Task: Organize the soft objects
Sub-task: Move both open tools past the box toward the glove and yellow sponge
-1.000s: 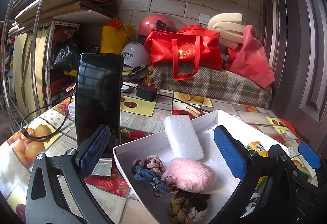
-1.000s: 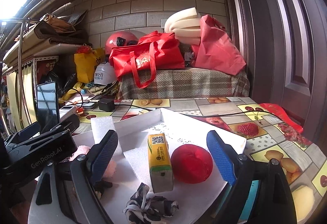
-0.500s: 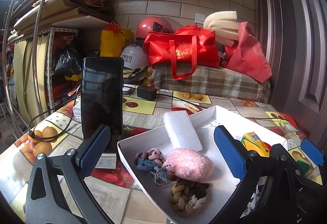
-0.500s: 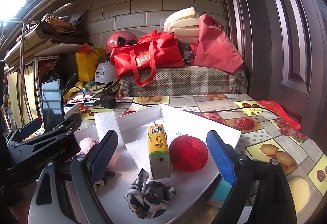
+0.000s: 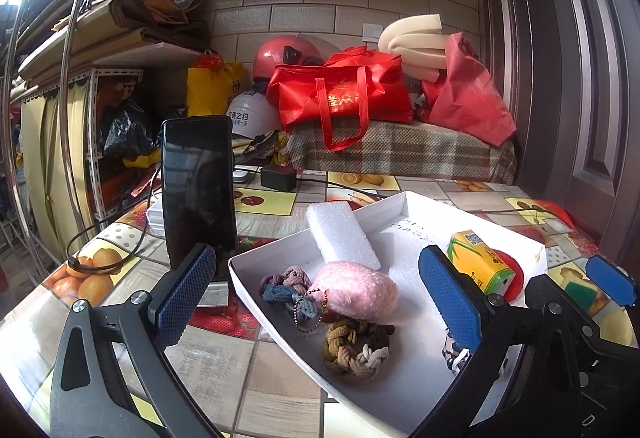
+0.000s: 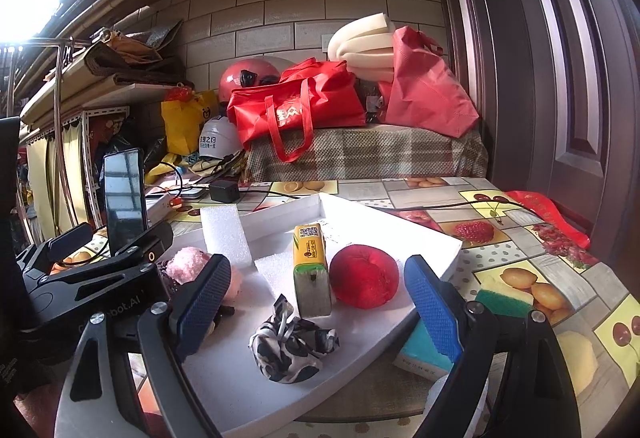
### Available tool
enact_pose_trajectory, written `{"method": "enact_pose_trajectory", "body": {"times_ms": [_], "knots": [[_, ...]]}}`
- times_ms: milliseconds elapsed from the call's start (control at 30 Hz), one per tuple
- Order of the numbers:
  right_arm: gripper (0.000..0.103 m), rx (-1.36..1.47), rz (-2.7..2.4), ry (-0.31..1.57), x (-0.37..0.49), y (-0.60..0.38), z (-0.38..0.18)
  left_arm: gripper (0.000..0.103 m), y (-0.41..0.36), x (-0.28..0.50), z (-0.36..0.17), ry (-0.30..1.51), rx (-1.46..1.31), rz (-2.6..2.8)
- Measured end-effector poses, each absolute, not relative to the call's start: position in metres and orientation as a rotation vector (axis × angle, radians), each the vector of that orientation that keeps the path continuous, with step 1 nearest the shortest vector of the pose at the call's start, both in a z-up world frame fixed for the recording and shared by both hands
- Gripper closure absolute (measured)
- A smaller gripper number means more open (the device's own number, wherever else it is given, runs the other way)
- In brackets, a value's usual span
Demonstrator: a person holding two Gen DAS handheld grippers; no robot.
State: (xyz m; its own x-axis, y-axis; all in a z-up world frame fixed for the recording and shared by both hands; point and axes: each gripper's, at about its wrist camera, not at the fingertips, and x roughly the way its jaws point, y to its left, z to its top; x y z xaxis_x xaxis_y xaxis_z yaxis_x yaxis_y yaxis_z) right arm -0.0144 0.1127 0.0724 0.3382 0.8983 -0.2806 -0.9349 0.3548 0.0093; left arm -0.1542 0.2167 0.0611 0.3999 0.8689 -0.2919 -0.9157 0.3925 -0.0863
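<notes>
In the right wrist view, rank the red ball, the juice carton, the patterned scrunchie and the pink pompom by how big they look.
1. Patterned scrunchie, though it lies nearest the camera.
2. Red ball and juice carton: too alike to rank.
3. Pink pompom, partly hidden behind a jaw.

White tray [image 6: 400, 222]. Pink fluffy pompom [image 5: 356, 296]. Braided ring [image 5: 354, 344], olive, brown and cream. Knotted ties [image 5: 284, 284], mauve and slate blue. White foam block [image 5: 340, 234]. Red plush ball [image 6: 364, 276]. Yellow-green carton [image 6: 310, 262] (grey base). Black-and-white patterned cloth [image 6: 292, 350]. Blue textured gripper pads [image 6: 430, 312]. Tablecloth [image 6: 520, 238], fruit-print patchwork. Far: red bag [image 5: 344, 94], plaid cover [image 5: 400, 152].
</notes>
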Motion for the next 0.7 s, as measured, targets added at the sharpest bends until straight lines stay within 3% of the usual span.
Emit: {"method": "enact_pose_trajectory", "body": {"times_ms": [700], "knots": [[0.014,-0.179,1.247,0.341,0.006,0.055,0.069,0.0,0.15,-0.139,0.064,0.25,-0.158,1.003]]}}
